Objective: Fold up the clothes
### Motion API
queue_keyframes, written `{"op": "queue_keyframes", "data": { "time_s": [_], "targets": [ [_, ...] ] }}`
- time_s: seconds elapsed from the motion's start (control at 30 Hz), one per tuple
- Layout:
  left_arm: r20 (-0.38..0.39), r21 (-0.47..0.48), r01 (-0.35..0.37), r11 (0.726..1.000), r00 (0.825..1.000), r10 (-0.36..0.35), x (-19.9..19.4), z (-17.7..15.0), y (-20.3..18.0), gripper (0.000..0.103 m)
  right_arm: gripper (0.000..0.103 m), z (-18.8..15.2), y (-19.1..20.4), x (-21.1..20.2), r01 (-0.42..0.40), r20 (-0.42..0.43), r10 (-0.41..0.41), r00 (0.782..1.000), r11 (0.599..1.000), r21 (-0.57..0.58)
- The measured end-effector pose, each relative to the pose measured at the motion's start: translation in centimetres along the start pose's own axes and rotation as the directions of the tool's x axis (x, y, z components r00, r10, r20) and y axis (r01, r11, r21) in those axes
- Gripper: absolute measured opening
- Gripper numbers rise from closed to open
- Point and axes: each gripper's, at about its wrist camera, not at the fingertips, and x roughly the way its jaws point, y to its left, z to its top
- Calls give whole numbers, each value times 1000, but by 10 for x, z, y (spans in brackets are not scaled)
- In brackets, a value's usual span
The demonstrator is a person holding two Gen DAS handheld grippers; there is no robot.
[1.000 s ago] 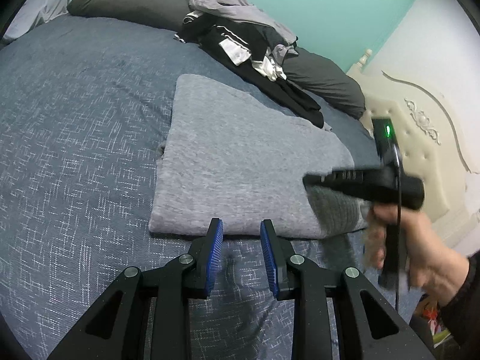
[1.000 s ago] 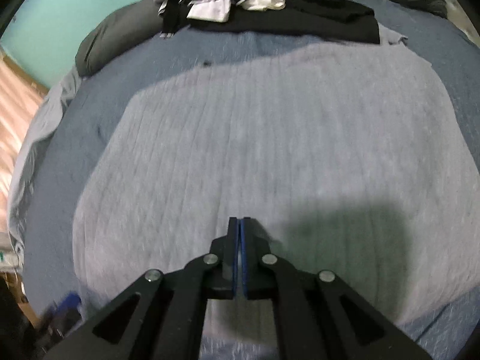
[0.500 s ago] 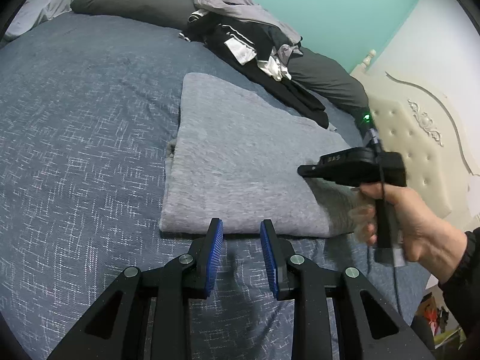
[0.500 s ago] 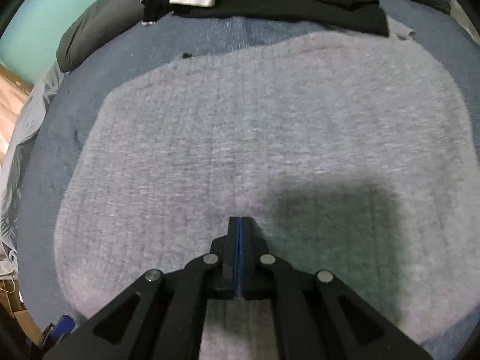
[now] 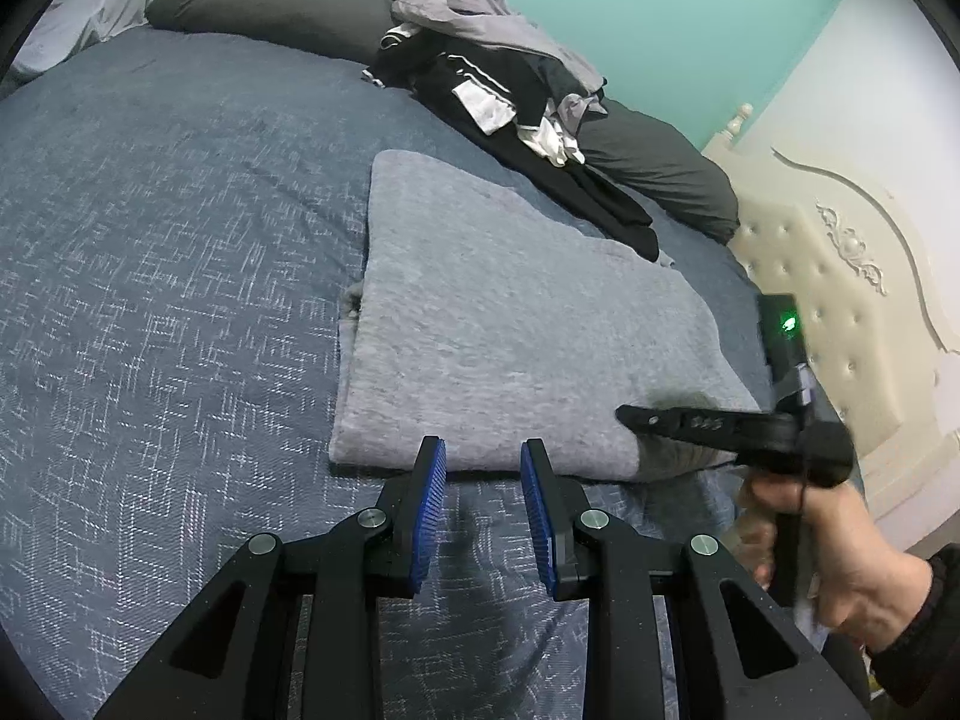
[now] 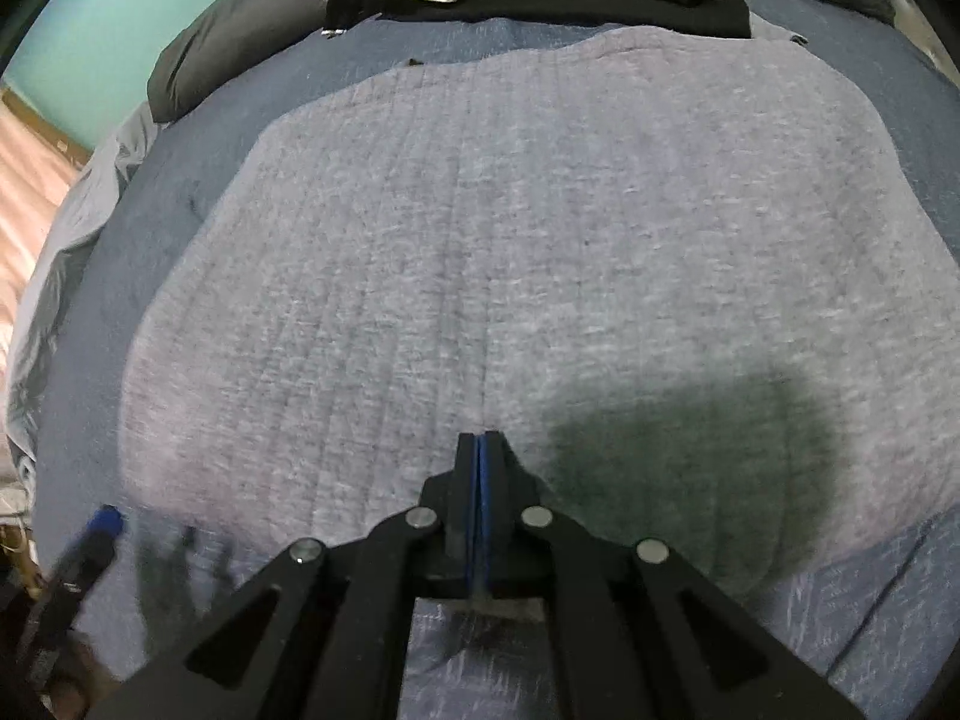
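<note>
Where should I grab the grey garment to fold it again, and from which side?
Probably the near edge of the grey garment, coming in low from the front. It lies flat on the bedspread, and that edge is thick and rounded, right ahead of the open left gripper. The right gripper is shut above it.

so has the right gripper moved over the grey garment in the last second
Yes. In the left wrist view the right gripper has dropped toward the grey garment's near right corner.

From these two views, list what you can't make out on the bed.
- Grey garment's near right corner: left wrist view, hidden behind the right gripper.
- Garment's near edge: right wrist view, covered by the gripper's own fingers.
- Clothes pile: separate pieces tangled, too small to count.
- Left gripper: right wrist view, blurred, cut off.
</note>
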Motion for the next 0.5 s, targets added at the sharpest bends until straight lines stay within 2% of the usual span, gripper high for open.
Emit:
{"op": "queue_keyframes", "data": {
  "time_s": [0.17, 0.3, 0.5],
  "targets": [
    [4, 1, 0, 1000, 1000, 0, -2, 0, 1, 28, 0, -25, -6, -18, -22, -2, 22, 1000, 1000, -1],
    [6, 3, 0, 1000, 1000, 0, -3, 0, 2, 28, 0, -40, -17, 4, -51, -19, 52, 998, 998, 32],
    [7, -3, -5, 1000, 1000, 5, -3, 1, 2, 28, 0, -32, -3, -1, -16, -18, 16, 1000, 1000, 4]
  ]
}}
